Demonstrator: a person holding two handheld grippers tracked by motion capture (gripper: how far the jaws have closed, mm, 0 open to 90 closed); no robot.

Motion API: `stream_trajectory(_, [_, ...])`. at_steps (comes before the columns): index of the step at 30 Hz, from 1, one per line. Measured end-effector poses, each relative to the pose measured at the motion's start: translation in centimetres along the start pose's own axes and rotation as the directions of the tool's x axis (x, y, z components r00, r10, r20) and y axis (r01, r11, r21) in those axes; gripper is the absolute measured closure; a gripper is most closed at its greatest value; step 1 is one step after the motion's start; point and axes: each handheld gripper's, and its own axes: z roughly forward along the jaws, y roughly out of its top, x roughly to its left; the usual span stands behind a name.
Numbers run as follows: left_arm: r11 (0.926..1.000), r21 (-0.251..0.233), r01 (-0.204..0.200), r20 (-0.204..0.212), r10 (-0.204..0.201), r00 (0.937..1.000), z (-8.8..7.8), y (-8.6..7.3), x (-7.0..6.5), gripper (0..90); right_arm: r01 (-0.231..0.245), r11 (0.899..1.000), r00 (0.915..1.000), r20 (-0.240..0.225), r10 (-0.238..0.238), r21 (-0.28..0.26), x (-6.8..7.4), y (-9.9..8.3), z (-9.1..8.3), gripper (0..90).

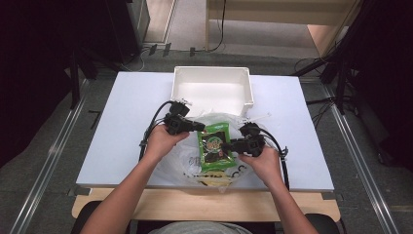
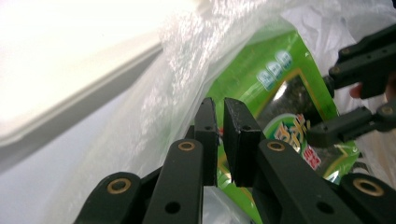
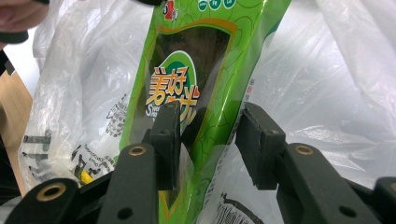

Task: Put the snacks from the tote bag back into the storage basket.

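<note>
From the high view, the left gripper point(image 1: 198, 126) reaches in at the upper left corner of a green snack packet point(image 1: 215, 147), which lies on a crumpled clear plastic bag point(image 1: 187, 163) near the front edge of the surface point(image 1: 122, 136). The left gripper view adds what the high view cannot resolve: its jaws stand nearly closed with a thin slit between them, right at the fold of bag film beside the packet point(image 2: 280, 88); whether they pinch the film there I cannot tell. That view also catches the right gripper point(image 2: 327, 135) farther off, over the packet's printed face.

The right gripper point(image 1: 234, 145) meets the packet's right edge in the high view. Its own view shows the jaws parted, straddling the packet's edge point(image 3: 187, 93), the left jaw lying against the printed front; a firm hold is not evident. The bag's lower printing point(image 3: 88, 158) is partly legible only here.

Behind the bag sits a white bin point(image 1: 213, 74), touching or nearly touching it. The surface is pale, on a wooden bench point(image 1: 204, 204); grey floor, cables and dark stands surround it.
</note>
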Motion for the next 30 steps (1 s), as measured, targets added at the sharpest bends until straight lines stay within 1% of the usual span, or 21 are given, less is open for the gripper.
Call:
stream_trajectory(3, [1.0000, 0.003, 0.001, -0.009, -0.001, 1.0000, 0.3, 0.6, 0.4, 85.5, 0.000, 1.000, 1.0000, -0.002, 0.000, 0.003, -0.1, 0.0, 0.0, 62.4])
stream_trajectory(5, [0.9999, 0.013, 0.001, -0.016, 0.000, 0.9999, 0.7, 0.9, 0.6, 85.8, 0.003, 1.000, 1.0000, -0.004, -0.003, 0.003, -0.1, 0.0, 0.0, 62.8])
stream_trajectory(8, [0.9999, 0.014, 0.007, -0.020, -0.007, 0.9998, 1.0, 1.2, 0.8, 85.8, 0.001, 1.000, 0.9998, -0.018, -0.001, -0.001, -0.1, 0.0, 0.0, 64.4])
stream_trajectory(10, [0.9997, 0.020, 0.011, -0.034, -0.011, 0.9994, 1.5, 1.6, 1.3, 85.8, 0.000, 1.000, 0.9996, -0.030, -0.001, -0.007, -0.1, 0.0, -0.1, 65.7])
stream_trajectory(12, [0.9995, 0.014, 0.028, -0.032, -0.027, 0.9991, 1.8, 1.6, 1.7, 85.8, -0.001, 1.000, 0.9993, -0.038, 0.000, -0.010, -0.1, 0.0, -0.3, 67.4])
stream_trajectory(15, [0.9988, 0.031, 0.039, -0.039, -0.038, 0.9985, 2.1, 1.4, 2.3, 85.6, -0.002, 1.000, 0.9985, -0.054, 0.001, -0.018, -0.1, 0.0, -0.6, 69.7])
stream_trajectory(18, [0.9984, 0.040, 0.041, -0.040, -0.039, 0.9984, 2.1, 1.2, 2.6, 85.4, -0.010, 1.000, 0.9980, -0.063, 0.009, -0.024, -0.1, 0.0, -0.7, 70.8])
stream_trajectory(20, [0.9988, 0.034, 0.035, -0.035, -0.034, 0.9988, 1.9, 1.2, 2.5, 85.1, -0.027, 0.999, 0.9938, -0.109, 0.022, -0.041, -0.1, 0.0, -1.1, 73.9])
stream_trajectory(22, [0.9990, 0.031, 0.032, -0.032, -0.031, 0.9990, 1.7, 1.3, 2.4, 84.7, -0.038, 0.998, 0.9899, -0.139, 0.030, -0.056, 0.0, 0.0, -1.3, 75.0])
stream_trajectory(28, [0.9991, 0.032, 0.027, -0.022, -0.027, 0.9994, 1.4, 1.2, 2.4, 83.3, -0.017, 0.997, 0.9905, -0.137, 0.007, -0.078, 0.4, 0.1, -1.8, 75.5])
stream_trajectory(30, [0.9992, 0.029, 0.026, -0.019, -0.026, 0.9995, 1.3, 1.1, 2.4, 82.1, -0.024, 0.995, 0.9886, -0.151, 0.009, -0.093, 0.5, 0.1, -2.1, 75.5])
